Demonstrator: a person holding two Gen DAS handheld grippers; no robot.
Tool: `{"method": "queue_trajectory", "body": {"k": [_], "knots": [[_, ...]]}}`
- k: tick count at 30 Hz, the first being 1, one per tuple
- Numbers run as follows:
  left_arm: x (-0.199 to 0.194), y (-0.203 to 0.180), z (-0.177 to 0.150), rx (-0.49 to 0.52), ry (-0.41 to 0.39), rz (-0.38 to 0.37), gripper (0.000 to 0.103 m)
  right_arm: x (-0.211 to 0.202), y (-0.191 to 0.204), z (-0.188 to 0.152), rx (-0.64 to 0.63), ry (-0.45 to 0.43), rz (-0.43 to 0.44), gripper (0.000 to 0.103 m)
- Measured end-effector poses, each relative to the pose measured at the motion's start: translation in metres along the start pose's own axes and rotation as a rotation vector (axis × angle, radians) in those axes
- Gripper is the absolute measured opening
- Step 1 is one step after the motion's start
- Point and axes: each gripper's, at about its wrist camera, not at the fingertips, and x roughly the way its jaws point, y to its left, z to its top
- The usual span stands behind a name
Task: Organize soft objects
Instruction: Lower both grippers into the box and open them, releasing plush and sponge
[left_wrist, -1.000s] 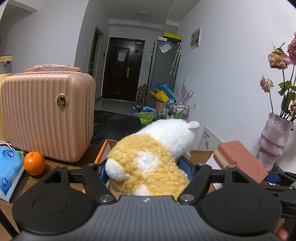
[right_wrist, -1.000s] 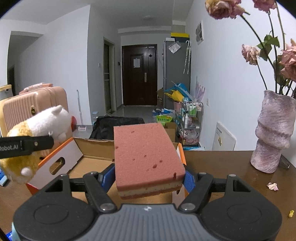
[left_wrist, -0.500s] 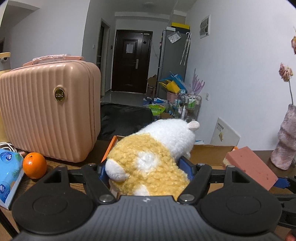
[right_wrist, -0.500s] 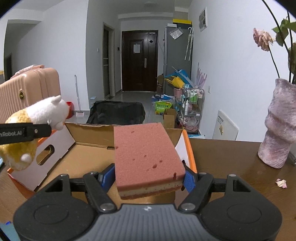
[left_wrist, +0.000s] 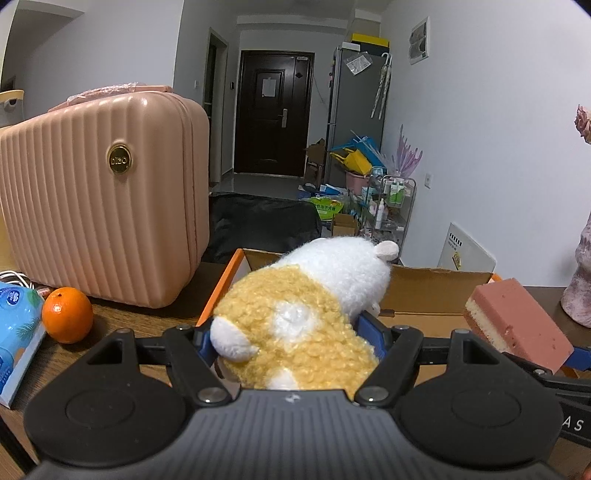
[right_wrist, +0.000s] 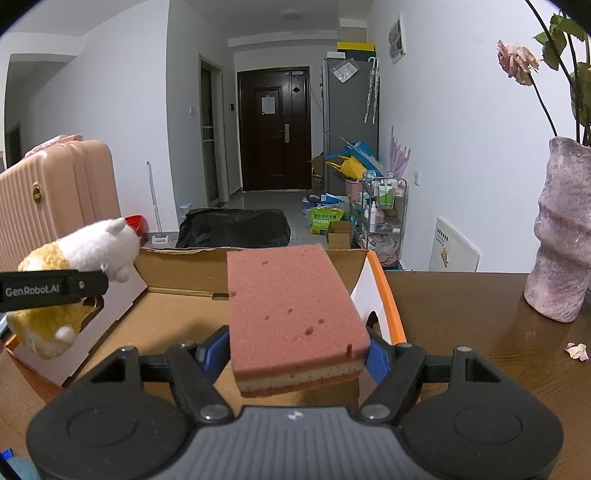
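My left gripper (left_wrist: 291, 341) is shut on a yellow and white plush hamster (left_wrist: 306, 314), held in the air at the left edge of an open cardboard box (left_wrist: 428, 291). In the right wrist view the same plush hamster (right_wrist: 74, 273) hangs at the left, over the box's left flap. My right gripper (right_wrist: 295, 354) is shut on a pink sponge (right_wrist: 291, 306) with a yellow layer beneath, held above the open cardboard box (right_wrist: 173, 310). The pink sponge (left_wrist: 517, 317) also shows at the right of the left wrist view.
A pink ribbed suitcase (left_wrist: 99, 221) stands on the wooden table (right_wrist: 480, 332) at the left, with an orange (left_wrist: 66, 314) and a blue tissue pack (left_wrist: 14, 325) before it. A purple vase (right_wrist: 565, 236) of dried roses stands at the right. Loose petals (right_wrist: 576, 350) lie nearby.
Both grippers have sunk and come closer to the box with their loads. More of the box's inside now shows under the sponge, and the vase has slid toward the right edge.
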Motion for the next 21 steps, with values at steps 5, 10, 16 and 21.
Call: {"method": "queue_trajectory", "body": {"k": [5,10,16,21], "knots": [[0.0033,0.0003,0.0009,-0.003,0.016,-0.002,0.086,0.0003,0.0005,0.0016,-0.013,0.008,-0.019,0.077],[0.0004,0.003,0.0029,-0.027,0.005,-0.013,0.103,0.0003,-0.0013,0.0064,-0.004,0.006,-0.034,0.103],[-0.0018,0.0025,0.0015,-0.014,-0.001,-0.006,0.103,-0.0009,-0.0007,0.0065,-0.005,0.006,-0.041,0.103],[-0.0046,0.0023,0.0003,-0.015,-0.009,-0.005,0.103,-0.0029,-0.0004,0.0062,-0.008,0.004,-0.044,0.103]]}}
